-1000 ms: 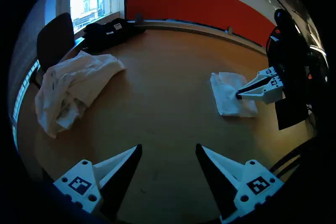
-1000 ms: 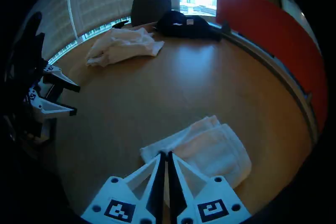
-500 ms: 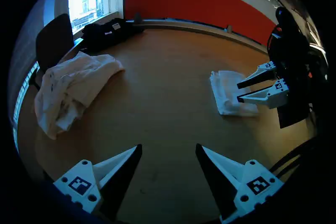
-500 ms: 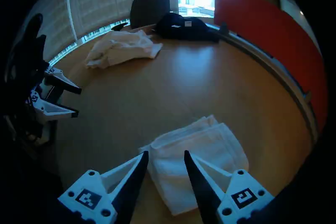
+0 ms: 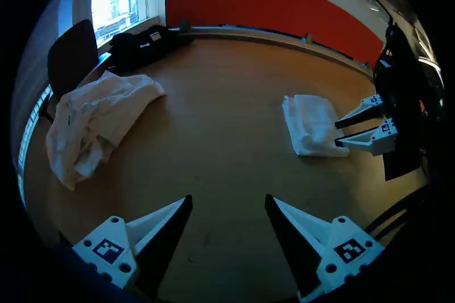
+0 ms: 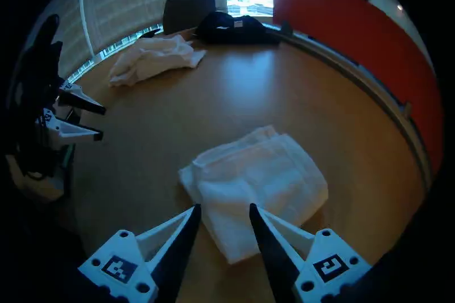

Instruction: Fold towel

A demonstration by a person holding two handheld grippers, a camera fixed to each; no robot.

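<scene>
**Folded towel lying at open fingertips as task nears its end**

The right gripper (image 6: 223, 207) is being held with its fingers spread and gripping nothing. Their tips are poised at the near edge of the white towel (image 6: 256, 178), which is lying as a compact folded rectangle on the wooden table (image 6: 170, 110). The left gripper (image 5: 227, 197) is being held equally wide over bare tabletop, well apart from the towel. The folding is judged all but finished; should another fold be wanted, a layered edge would need pinching and carrying across. A heap of white cloth (image 5: 96, 115) and a dark bundle (image 5: 145, 41) are lying near the window. No writing is being made out: the fingers are carrying square coded markers (image 6: 119, 269), and the bundle's tags are too small to read.
</scene>
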